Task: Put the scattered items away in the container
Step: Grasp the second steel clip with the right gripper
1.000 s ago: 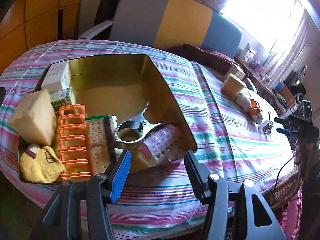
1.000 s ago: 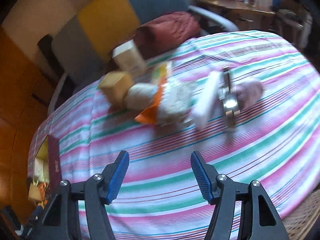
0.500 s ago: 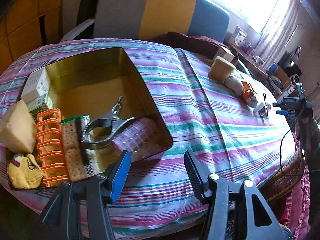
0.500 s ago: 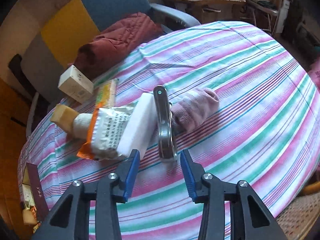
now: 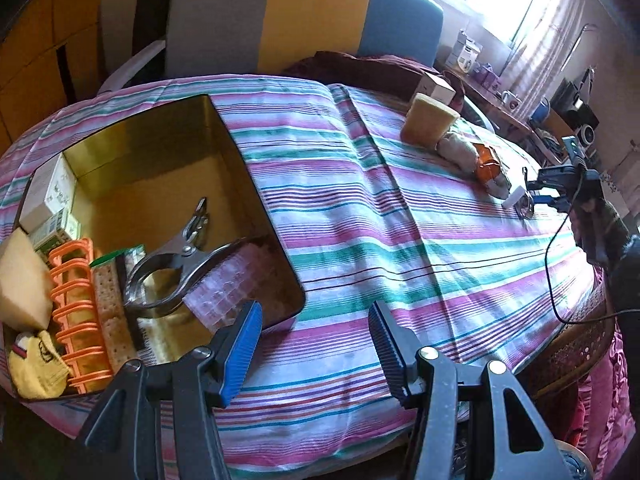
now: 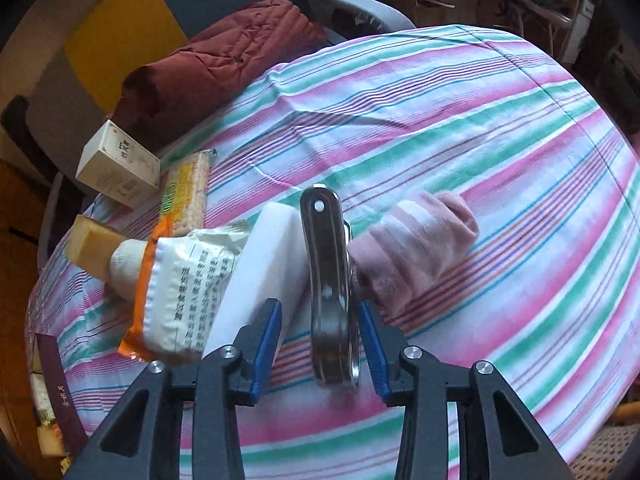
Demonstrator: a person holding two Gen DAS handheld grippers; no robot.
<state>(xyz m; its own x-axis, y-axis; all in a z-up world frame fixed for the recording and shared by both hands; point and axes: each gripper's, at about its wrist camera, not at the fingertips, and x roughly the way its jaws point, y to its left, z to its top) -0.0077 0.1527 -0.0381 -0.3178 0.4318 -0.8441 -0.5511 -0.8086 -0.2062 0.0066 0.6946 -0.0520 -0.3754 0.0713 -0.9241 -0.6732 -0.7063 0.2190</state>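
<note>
The gold tin (image 5: 236, 176) sits at the left of the striped table and holds a steel clamp (image 5: 176, 264), an orange rack (image 5: 74, 308), crackers, a yellow sock, a sponge and boxes. My left gripper (image 5: 316, 320) hovers open and holding nothing over the cloth by the tin's near right corner. Far right, my right gripper (image 6: 318, 320) is open, its fingers straddling the handle end of a second steel clamp (image 6: 326, 280). This clamp lies between a white block (image 6: 272, 264) and a pink sock (image 6: 416, 248). The right fingertip is very close to the clamp.
Left of the white block lie a snack packet (image 6: 180, 292), a white sock (image 6: 126, 268), a yellow sponge (image 6: 90, 242), a cracker pack (image 6: 186, 192) and a small carton (image 6: 118, 166). A dark red jacket (image 6: 224, 56) rests on the chair behind. The table edge curves close at the right.
My right gripper has moved forward and down onto the scattered pile, and its jaws have narrowed around the steel clamp. The left gripper has drawn back a little from the tin, still open.
</note>
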